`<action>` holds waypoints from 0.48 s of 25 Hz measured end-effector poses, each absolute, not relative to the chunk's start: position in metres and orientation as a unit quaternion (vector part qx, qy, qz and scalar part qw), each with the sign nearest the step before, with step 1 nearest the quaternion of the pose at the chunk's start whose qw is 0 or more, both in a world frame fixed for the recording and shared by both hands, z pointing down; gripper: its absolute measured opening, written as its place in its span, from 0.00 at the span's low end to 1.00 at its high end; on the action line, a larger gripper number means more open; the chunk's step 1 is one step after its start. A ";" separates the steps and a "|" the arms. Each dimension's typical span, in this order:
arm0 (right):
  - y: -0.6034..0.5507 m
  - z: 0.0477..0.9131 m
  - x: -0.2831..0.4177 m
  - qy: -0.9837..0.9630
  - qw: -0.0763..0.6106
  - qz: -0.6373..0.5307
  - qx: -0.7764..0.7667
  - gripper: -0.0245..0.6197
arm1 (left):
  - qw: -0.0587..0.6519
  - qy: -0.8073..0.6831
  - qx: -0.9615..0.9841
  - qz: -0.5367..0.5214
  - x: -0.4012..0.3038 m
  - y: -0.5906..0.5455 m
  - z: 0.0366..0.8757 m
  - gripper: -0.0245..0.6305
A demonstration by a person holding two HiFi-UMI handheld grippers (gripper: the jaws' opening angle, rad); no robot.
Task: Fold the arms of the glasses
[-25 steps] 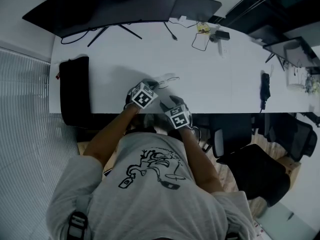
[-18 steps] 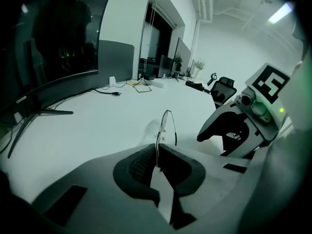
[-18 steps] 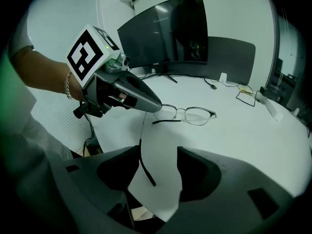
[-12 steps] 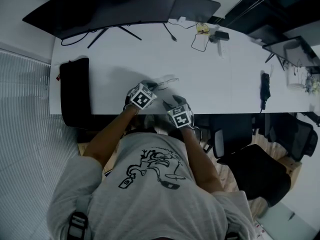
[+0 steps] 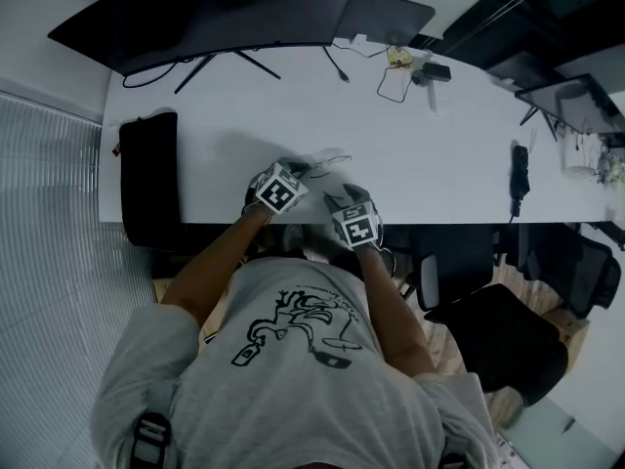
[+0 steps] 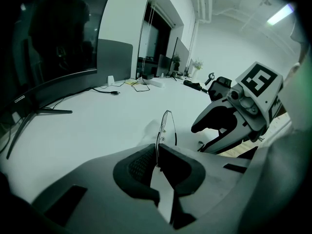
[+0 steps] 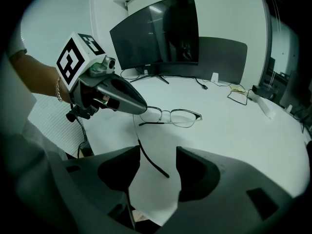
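Thin metal-rimmed glasses hang just above the white desk near its front edge, also seen as a faint outline in the head view. My left gripper is shut on the frame's end by the hinge, and its nose shows at that spot in the right gripper view. One temple arm lies folded behind the lenses. The other temple arm sticks out between the jaws of my open right gripper without being pinched. From the left gripper view the right gripper is close on the right.
A curved monitor on a stand fills the back of the desk. A black pouch lies at the left end, with cables and small devices at the back right and a dark object far right. An office chair stands beside the person.
The right gripper has shifted slightly to the right and nearer the desk edge. The left gripper keeps its hold on the glasses, almost unmoved.
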State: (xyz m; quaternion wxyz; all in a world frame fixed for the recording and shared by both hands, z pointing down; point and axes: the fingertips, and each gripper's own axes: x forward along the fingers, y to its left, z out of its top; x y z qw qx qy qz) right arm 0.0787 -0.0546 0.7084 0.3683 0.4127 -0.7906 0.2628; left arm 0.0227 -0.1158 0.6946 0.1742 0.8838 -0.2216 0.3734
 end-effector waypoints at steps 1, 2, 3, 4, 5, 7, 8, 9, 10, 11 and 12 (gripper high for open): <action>-0.055 0.709 0.079 -0.790 0.369 0.262 0.414 0.41 | 0.175 -0.221 0.883 0.375 0.022 -0.115 0.693 0.09; -0.056 0.709 0.080 -0.789 0.370 0.262 0.415 0.41 | 0.175 -0.219 0.883 0.375 0.022 -0.114 0.691 0.09; -0.057 0.709 0.081 -0.788 0.370 0.262 0.417 0.41 | 0.176 -0.218 0.883 0.376 0.021 -0.113 0.690 0.09; -0.058 0.709 0.081 -0.787 0.370 0.263 0.418 0.41 | 0.176 -0.217 0.883 0.376 0.021 -0.112 0.691 0.09; -0.058 0.709 0.082 -0.786 0.370 0.263 0.419 0.41 | 0.175 -0.216 0.884 0.377 0.021 -0.112 0.692 0.09; -0.060 0.709 0.083 -0.785 0.370 0.263 0.421 0.41 | 0.174 -0.214 0.884 0.378 0.020 -0.110 0.693 0.09; -0.060 0.709 0.084 -0.785 0.370 0.264 0.422 0.41 | 0.175 -0.212 0.884 0.379 0.019 -0.108 0.692 0.09; -0.060 0.709 0.085 -0.784 0.370 0.265 0.423 0.41 | 0.175 -0.210 0.884 0.379 0.019 -0.107 0.692 0.09; -0.061 0.709 0.086 -0.783 0.369 0.266 0.424 0.41 | 0.175 -0.209 0.885 0.378 0.019 -0.107 0.692 0.09; -0.061 0.709 0.086 -0.782 0.369 0.268 0.425 0.41 | 0.176 -0.208 0.885 0.378 0.019 -0.106 0.693 0.09; -0.061 0.709 0.087 -0.781 0.369 0.269 0.426 0.41 | 0.177 -0.208 0.885 0.378 0.019 -0.105 0.692 0.09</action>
